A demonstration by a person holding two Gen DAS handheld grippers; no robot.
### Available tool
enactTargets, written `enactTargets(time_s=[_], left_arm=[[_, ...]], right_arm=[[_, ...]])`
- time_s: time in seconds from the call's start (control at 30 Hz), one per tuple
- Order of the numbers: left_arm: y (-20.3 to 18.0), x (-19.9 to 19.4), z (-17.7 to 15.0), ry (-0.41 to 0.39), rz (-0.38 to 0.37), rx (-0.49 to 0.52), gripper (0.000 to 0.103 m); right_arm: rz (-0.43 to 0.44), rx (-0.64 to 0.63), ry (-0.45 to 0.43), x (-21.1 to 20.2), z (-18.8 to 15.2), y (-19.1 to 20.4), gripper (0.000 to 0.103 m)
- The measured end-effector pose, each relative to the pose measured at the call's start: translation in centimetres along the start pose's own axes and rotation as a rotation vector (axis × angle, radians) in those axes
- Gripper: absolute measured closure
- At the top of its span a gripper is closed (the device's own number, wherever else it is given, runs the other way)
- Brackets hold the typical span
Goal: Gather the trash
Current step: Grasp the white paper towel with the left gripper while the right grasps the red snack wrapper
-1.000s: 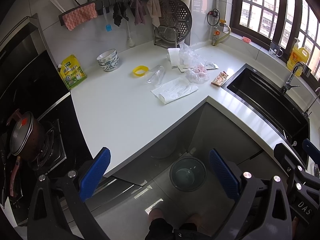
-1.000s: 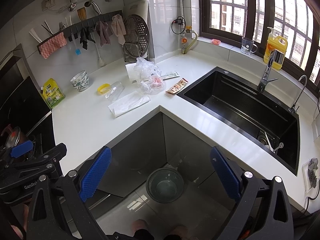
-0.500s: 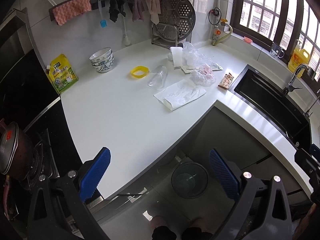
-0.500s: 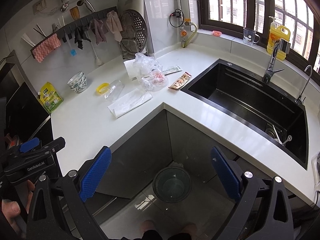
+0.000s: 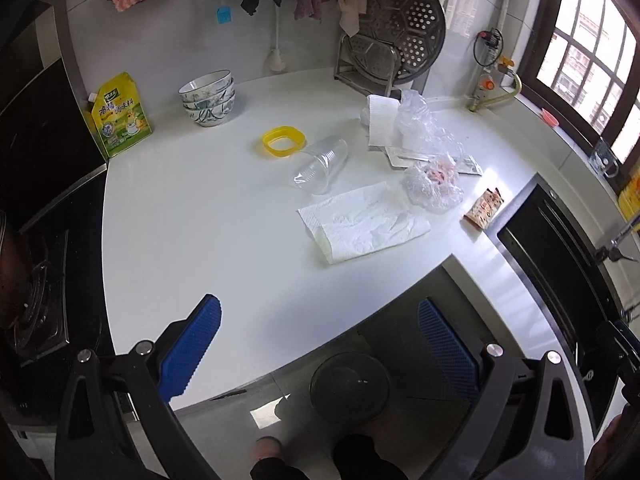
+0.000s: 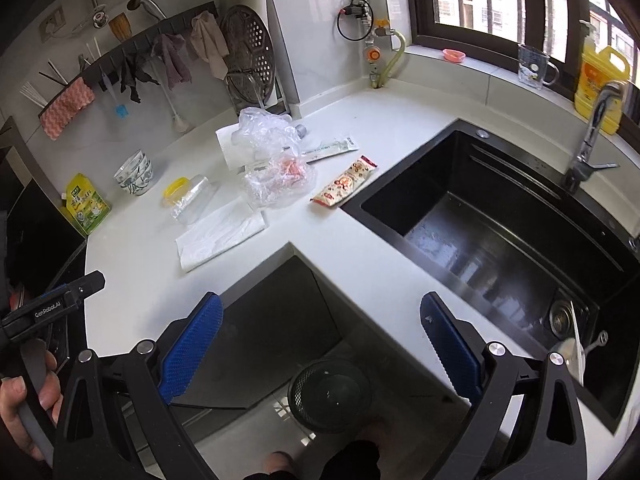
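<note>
White counter (image 5: 200, 208) | left claw (image 5: 320, 344) released, hovering | right claw (image 6: 324, 344) released, hovering

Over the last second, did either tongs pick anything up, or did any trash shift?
Nothing grabbed. Both tongs, left and right, stayed open and empty while moving forward toward the counter. The paper towel, clear plastic cup, snack wrapper and floor bin lie where they were.

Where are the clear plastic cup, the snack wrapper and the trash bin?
clear plastic cup (image 5: 320, 166), left wrist view, middle of its side wall.
snack wrapper (image 6: 345, 181), right wrist view, centre of the printed face.
trash bin (image 6: 330, 394), right wrist view, inside bottom.
</note>
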State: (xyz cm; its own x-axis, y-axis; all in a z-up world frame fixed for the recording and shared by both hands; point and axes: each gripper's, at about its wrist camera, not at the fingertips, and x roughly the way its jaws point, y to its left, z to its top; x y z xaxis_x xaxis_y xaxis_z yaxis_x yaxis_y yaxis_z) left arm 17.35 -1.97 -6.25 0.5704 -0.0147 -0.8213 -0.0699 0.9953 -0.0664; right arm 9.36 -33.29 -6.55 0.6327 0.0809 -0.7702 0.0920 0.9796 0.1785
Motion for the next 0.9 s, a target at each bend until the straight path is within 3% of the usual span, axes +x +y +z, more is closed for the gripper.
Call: enactTargets(time_s=[0.13, 0.3, 0.43, 0.6, 0.9], left_arm=[[-0.7, 1.2, 1.4, -0.005, 0.072, -0.065, 0.006], [-0.2, 3.4, 2.6, 0.01, 0.127, -0.095, 0.006], [-0.3, 6.9, 3.4, 0.034, 0.105, -0.075, 0.006], [-0.9, 11.7, 4.4, 0.068, 0.077, -0.055, 0.006], [-1.6, 16.3, 5.4, 0.031, 0.043, -0.036, 0.006]], right_arm=[[0.04, 0.006, 0.047, 4.1, 3.5, -2.3, 0.008], [0.023, 0.01, 0.089, 9.4, 6.6, -3.3, 0.008], [-0.017, 0.067, 0.095, 13.5, 8.7, -3.6, 0.008], [-0.071, 0.167, 0.179, 19.4, 10.5, -4.5, 0.008], [-0.169, 0.144, 0.209, 26.1, 12.1, -3.5, 0.008]])
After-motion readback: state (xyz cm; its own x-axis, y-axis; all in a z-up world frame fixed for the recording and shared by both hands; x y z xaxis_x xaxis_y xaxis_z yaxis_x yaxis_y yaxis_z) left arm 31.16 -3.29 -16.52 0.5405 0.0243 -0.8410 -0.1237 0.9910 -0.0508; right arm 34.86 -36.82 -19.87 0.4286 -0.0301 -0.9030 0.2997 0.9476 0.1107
